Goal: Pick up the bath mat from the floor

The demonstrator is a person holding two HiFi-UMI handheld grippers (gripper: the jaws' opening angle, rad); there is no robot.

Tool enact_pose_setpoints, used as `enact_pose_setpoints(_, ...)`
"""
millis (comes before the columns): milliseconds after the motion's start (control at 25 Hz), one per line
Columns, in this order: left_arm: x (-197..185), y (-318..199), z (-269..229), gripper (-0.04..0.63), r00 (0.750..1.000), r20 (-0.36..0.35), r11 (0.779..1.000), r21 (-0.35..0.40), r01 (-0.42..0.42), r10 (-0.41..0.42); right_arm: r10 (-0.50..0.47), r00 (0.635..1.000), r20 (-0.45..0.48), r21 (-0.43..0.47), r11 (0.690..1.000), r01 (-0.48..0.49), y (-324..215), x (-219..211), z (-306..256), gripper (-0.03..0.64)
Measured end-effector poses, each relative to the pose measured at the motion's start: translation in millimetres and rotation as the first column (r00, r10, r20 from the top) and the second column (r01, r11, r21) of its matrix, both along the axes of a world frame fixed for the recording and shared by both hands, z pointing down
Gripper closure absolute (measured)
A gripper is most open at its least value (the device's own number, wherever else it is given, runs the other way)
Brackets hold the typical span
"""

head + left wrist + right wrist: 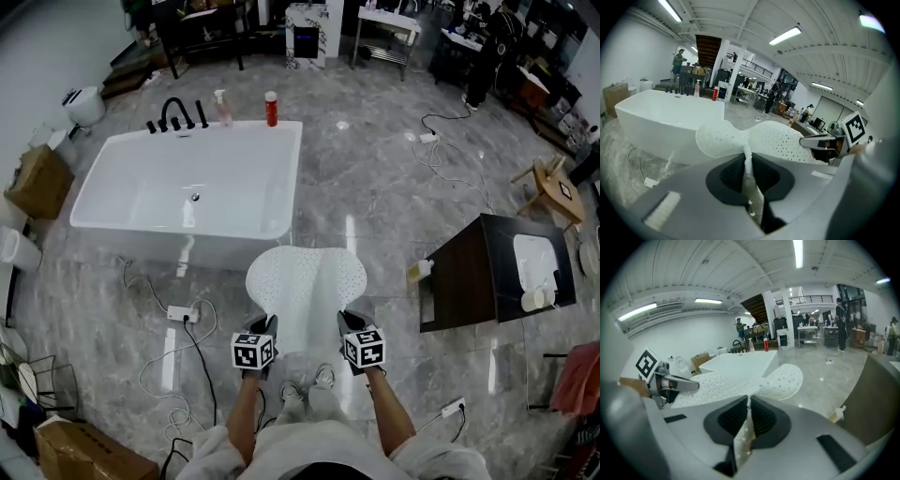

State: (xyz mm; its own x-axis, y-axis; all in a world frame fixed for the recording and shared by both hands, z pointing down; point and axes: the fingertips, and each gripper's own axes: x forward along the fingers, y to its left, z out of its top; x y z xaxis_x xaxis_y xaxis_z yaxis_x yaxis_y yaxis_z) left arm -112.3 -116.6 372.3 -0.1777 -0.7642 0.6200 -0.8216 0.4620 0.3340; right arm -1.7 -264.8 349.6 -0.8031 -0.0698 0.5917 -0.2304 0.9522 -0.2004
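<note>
The white perforated bath mat (305, 286) hangs lifted off the grey marble floor, held at its two near corners. My left gripper (262, 330) is shut on the mat's left near corner. My right gripper (351, 326) is shut on the right near corner. In the left gripper view the bath mat (764, 138) spreads away from the left gripper (746, 161), its edge pinched between the dark pads. In the right gripper view the bath mat (740, 383) stretches left from the right gripper (748, 405), pinched the same way. The mat's far end droops towards the tub.
A white bathtub (187, 187) stands just beyond the mat, with bottles (271, 108) on its far rim. A dark cabinet (492, 272) stands to the right. Cables and a power strip (183, 314) lie on the floor at the left. The person's shoes (307, 394) are below the mat.
</note>
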Motion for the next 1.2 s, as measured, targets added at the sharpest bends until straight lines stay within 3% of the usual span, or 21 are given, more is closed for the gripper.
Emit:
enact_pose_setpoints(480, 2.0, -12.0, -83.9, 0.563, 0.998, 0.06, 0.996, 0.081, -0.028, 0.023, 0.037, 0.995, 0.089, 0.096, 0.994, -0.046, -16.8, 11.7, -92.2, 0.591)
enact_pose_setpoints(1200, -1.4, -11.1, -131.9, 0.563, 0.994, 0.108, 0.989, 0.142, -0.029, 0.014, 0.024, 0.986, 0.166, 0.145, 0.988, -0.048, -12.5, 13.8, -134.8, 0.591)
